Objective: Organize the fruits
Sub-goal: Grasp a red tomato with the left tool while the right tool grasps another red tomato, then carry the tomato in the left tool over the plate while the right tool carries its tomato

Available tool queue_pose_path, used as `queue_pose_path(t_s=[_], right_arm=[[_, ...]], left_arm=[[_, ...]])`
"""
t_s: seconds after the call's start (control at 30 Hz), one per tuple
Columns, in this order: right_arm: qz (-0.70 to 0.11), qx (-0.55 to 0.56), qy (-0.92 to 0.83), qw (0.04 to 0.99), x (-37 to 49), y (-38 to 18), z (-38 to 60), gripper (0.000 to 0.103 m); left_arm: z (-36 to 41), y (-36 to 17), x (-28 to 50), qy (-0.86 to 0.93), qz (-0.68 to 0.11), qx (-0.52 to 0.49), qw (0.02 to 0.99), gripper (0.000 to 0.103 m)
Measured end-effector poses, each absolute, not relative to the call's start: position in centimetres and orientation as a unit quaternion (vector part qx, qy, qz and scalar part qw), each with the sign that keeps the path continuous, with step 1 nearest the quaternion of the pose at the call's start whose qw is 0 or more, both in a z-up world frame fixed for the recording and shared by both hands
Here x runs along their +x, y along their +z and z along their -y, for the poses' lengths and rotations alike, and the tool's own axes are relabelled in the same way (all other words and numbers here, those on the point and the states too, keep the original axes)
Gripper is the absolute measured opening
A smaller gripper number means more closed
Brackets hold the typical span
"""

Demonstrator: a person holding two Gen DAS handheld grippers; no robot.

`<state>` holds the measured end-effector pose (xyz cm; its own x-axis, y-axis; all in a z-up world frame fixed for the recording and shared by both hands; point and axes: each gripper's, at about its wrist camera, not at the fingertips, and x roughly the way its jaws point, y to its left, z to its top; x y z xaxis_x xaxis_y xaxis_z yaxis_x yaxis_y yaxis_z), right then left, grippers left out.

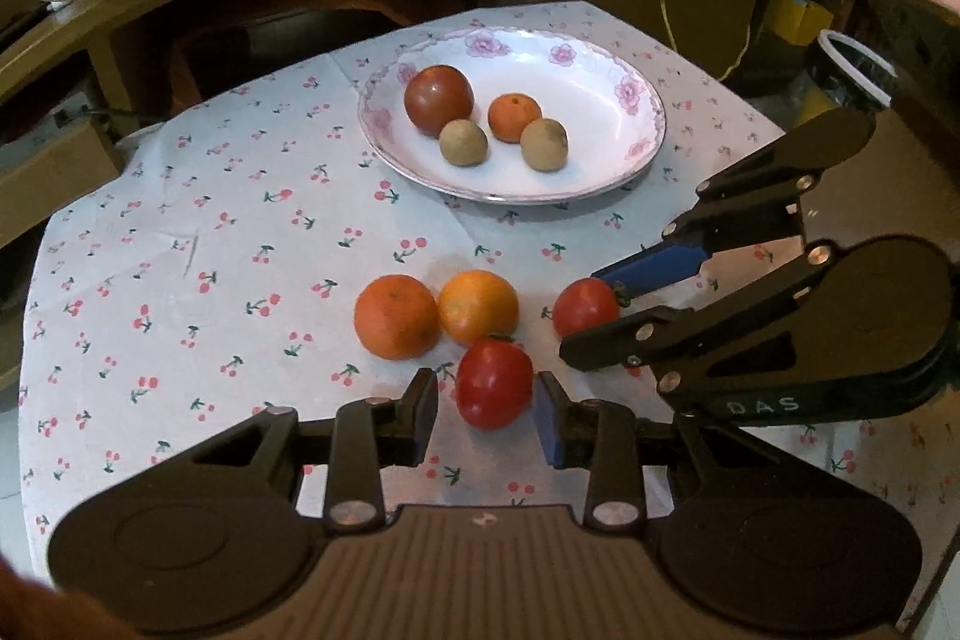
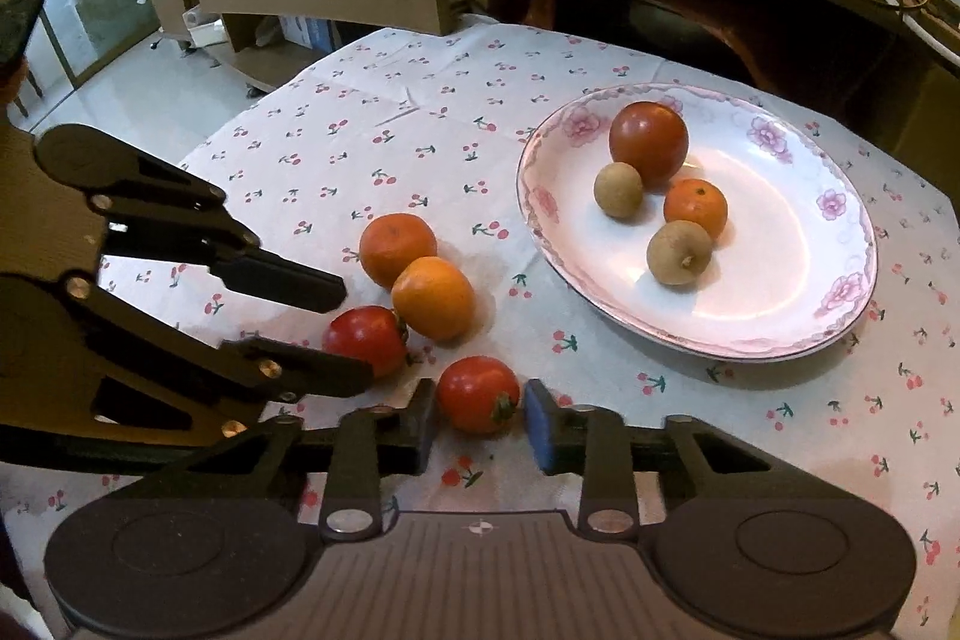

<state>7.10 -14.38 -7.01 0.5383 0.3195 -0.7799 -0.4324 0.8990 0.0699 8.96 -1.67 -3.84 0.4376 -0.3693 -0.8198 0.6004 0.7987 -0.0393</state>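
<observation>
2 open tools [image 1: 487, 421] [image 2: 477, 427] around tomatoes [image 1: 494, 383]

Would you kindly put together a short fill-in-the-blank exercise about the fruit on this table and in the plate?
1. The plate holds ____ pieces of fruit.
2. On the cloth outside the plate lie two oranges and two ____.
3. The left tongs are open around a ____ tomato.
4. The right tongs straddle the other loose tomato with their fingers ____.

Missing words: four; tomatoes; red; open
</observation>
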Motion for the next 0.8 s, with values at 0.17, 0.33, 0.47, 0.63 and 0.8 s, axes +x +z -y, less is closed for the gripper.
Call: queue_pose_path(t_s=[0.17, 0.33, 0.47, 0.63, 0.8], right_arm=[[-0.433, -0.066, 0.209, 0.875, 7.1, -7.0, 14.6, 0.029], [-0.436, -0.064, 0.204, 0.874, 7.1, -6.9, 14.9, 0.029], [-0.438, -0.067, 0.206, 0.873, 7.0, -6.7, 15.1, 0.029], [-0.448, -0.075, 0.201, 0.868, 6.5, -6.5, 15.6, 0.029], [-0.447, -0.08, 0.2, 0.868, 5.6, -6.8, 15.7, 0.03]], left_arm=[[2.0, -4.6, 9.2, -0.282, -0.45, 0.13, 0.837, 0.041], [1.9, -4.7, 9.5, -0.276, -0.448, 0.118, 0.842, 0.036], [1.8, -4.5, 9.2, -0.279, -0.45, 0.119, 0.84, 0.036], [1.9, -4.4, 8.2, -0.292, -0.451, 0.128, 0.834, 0.036], [2.5, -4.5, 7.7, -0.294, -0.45, 0.144, 0.831, 0.036]])
